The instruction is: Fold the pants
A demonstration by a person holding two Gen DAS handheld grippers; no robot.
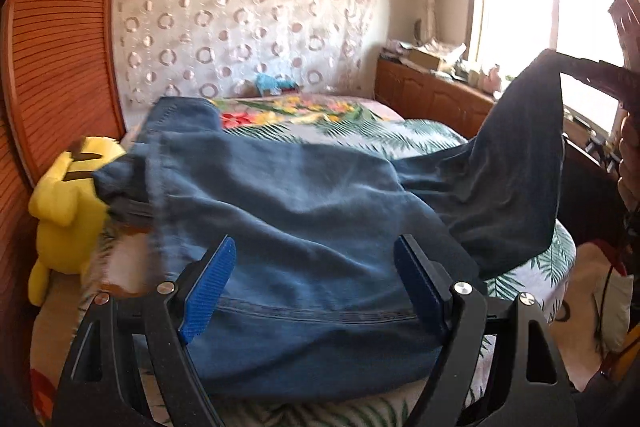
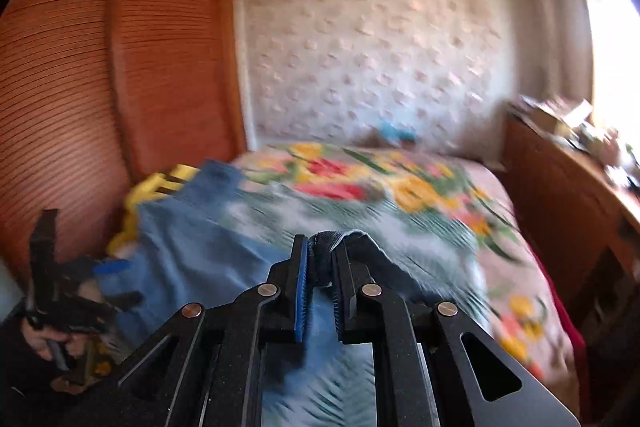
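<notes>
The right tool is seen clamped on a bunched edge of the pants, a fold of blue denim being pinched between its blue pads; that corner is held raised above the bed, as the left wrist view shows a dark flap of cloth drawn up toward the window side. The left tool is held wide apart, its pads to either side of a stitched hem without pressing on it, so nothing is gripped there.

The pants are spread over the flowered bed, with the long axis running from the left tool away toward the yellow plush toy at the wardrobe side. The lifted corner lies on the side of the pants away from that toy, so the fold would likely be carried across the pants toward it, and the right tool is the one placed to do this.

The right wrist view is heavily blurred. The waistband cannot be told from the leg ends, and how many layers are already folded cannot be made out. The near edge of the pants is cut off behind the left tool.
</notes>
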